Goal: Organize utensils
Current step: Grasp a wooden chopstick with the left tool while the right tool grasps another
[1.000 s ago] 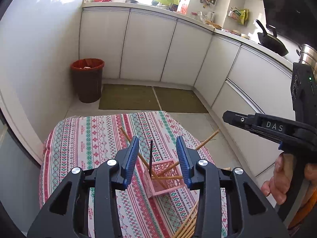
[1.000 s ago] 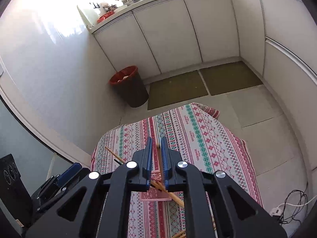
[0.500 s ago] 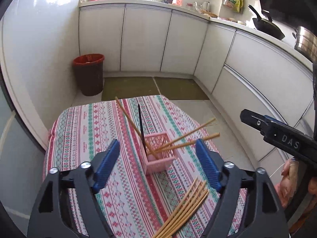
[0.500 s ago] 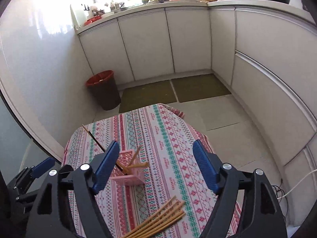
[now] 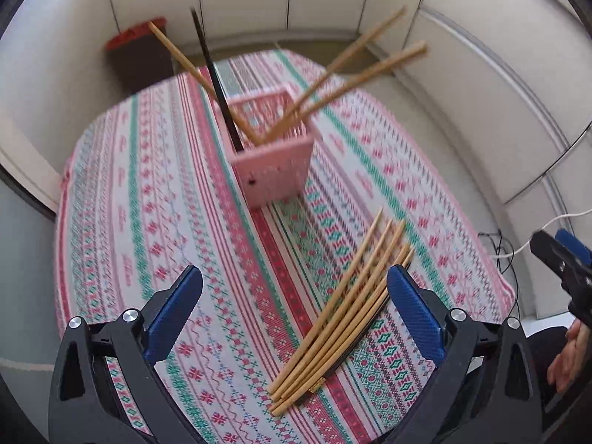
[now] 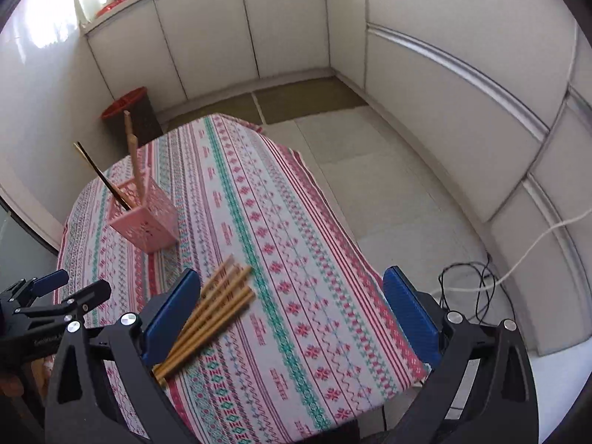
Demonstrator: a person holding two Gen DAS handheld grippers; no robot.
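Observation:
A pink slotted holder (image 5: 272,155) stands on the patterned tablecloth (image 5: 148,222); it also shows in the right wrist view (image 6: 146,218). Three wooden chopsticks and one black chopstick (image 5: 214,77) lean in it. A bundle of several wooden chopsticks (image 5: 347,310) lies flat on the cloth, near side; it shows in the right wrist view (image 6: 211,312) too. My left gripper (image 5: 294,318) is open and empty above the bundle's left. My right gripper (image 6: 290,314) is open and empty, its left finger over the bundle's near end.
A red-rimmed bin (image 6: 129,111) stands on the floor beyond the table. White cabinets (image 6: 259,29) line the walls. Cables (image 6: 477,281) lie on the floor at the right. The table edge (image 6: 333,203) drops off to the right.
Both grippers went from narrow or shut to wide open, then pulled back and tilted down from the holder toward the loose bundle. The black chopstick stays in the holder.

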